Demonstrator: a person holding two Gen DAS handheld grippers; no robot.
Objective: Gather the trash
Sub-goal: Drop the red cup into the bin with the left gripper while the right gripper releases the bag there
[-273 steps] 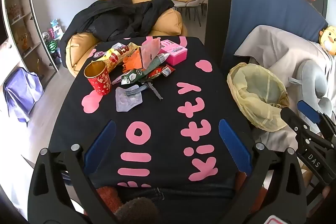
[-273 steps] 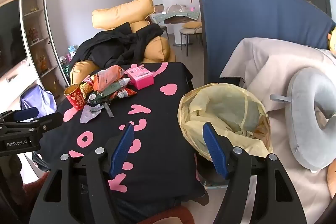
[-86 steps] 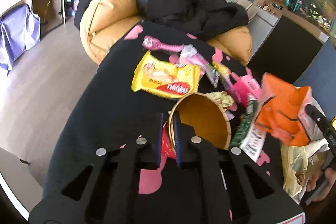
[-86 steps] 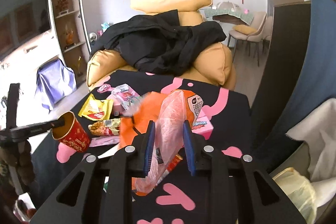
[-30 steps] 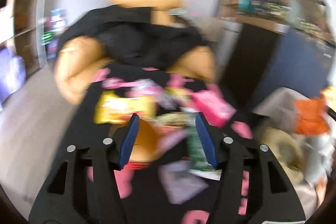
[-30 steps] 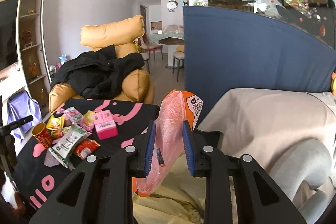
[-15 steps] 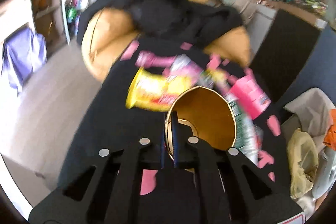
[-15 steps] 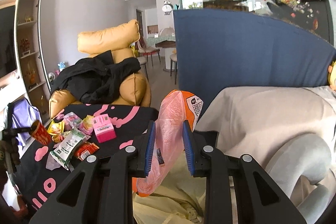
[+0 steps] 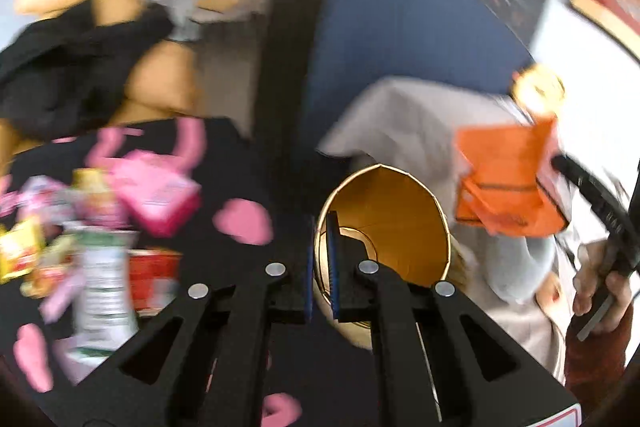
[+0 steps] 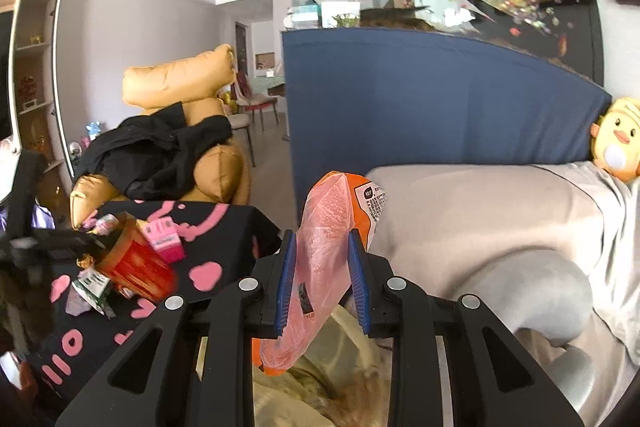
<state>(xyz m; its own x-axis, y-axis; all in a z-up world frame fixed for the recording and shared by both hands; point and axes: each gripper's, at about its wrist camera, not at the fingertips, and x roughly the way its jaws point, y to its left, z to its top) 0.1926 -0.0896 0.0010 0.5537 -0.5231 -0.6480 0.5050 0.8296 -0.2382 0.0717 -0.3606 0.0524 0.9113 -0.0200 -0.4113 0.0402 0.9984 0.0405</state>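
Observation:
My left gripper (image 9: 320,263) is shut on the rim of a red paper cup (image 9: 384,223) with a gold inside, held in the air at the table's right edge. The cup also shows in the right wrist view (image 10: 136,263). My right gripper (image 10: 320,279) is shut on an orange and pink snack wrapper (image 10: 324,267), held above the yellow trash bag (image 10: 320,387). The wrapper also shows in the left wrist view (image 9: 508,179). Several more wrappers (image 9: 100,267) and a pink box (image 9: 156,191) lie on the black table with pink letters (image 9: 248,167).
A grey covered sofa (image 10: 480,227) with a neck pillow (image 10: 536,291) lies right of the bag. A blue partition (image 10: 420,99) stands behind it. A tan beanbag with black clothes (image 10: 168,147) sits beyond the table. A yellow plush toy (image 10: 616,143) rests on the sofa.
My left gripper has swung right with the cup, from over the table toward the trash bag and sofa. My right gripper still holds the wrapper above the bag and has shifted slightly.

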